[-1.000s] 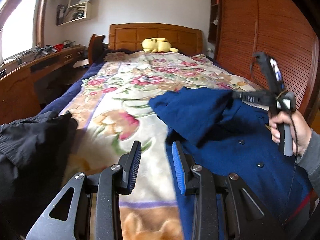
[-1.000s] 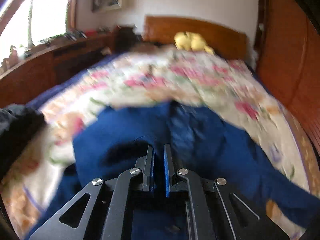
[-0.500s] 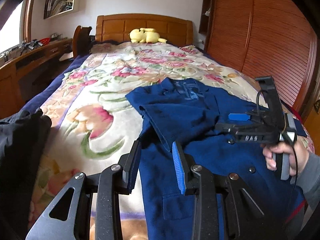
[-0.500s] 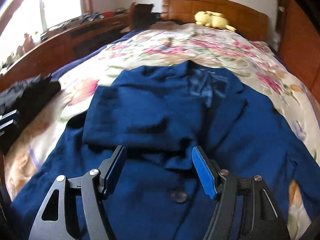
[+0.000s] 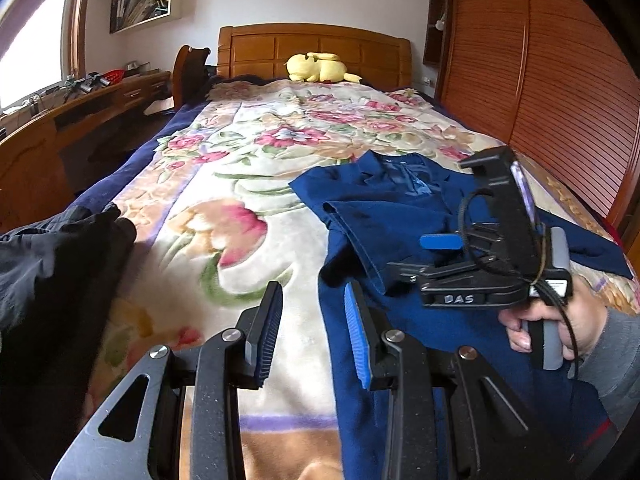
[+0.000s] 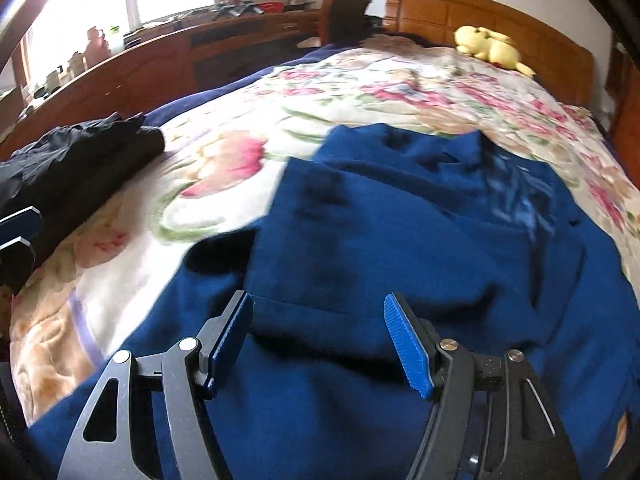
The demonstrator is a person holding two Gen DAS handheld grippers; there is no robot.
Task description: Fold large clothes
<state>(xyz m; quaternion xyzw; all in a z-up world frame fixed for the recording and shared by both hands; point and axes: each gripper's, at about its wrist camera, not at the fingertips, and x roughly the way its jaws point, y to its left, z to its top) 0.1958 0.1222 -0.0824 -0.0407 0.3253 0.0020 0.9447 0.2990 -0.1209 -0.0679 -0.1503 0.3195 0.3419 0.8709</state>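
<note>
A dark blue buttoned jacket (image 5: 400, 208) (image 6: 400, 240) lies spread on the floral bedspread (image 5: 240, 160), with one sleeve folded across its front. My right gripper (image 6: 318, 340) hovers low over the folded sleeve's cuff end, jaws wide apart and nothing between the pads. The left wrist view shows the same right gripper (image 5: 416, 258) held in a hand with a grey sleeve. My left gripper (image 5: 314, 336) is open and empty above the jacket's left edge near the foot of the bed. The left gripper (image 6: 16, 236) pokes in at the left edge of the right wrist view.
A pile of black clothing (image 5: 52, 264) (image 6: 80, 160) sits on the bed's left side. A yellow plush toy (image 5: 318, 68) rests by the wooden headboard. A wooden desk (image 5: 80, 120) runs along the left, and a slatted wardrobe (image 5: 560, 100) along the right.
My right gripper went from shut to wide open and sank toward the jacket. The sleeve it carried now lies folded across the front. The left gripper shifted slightly, still open.
</note>
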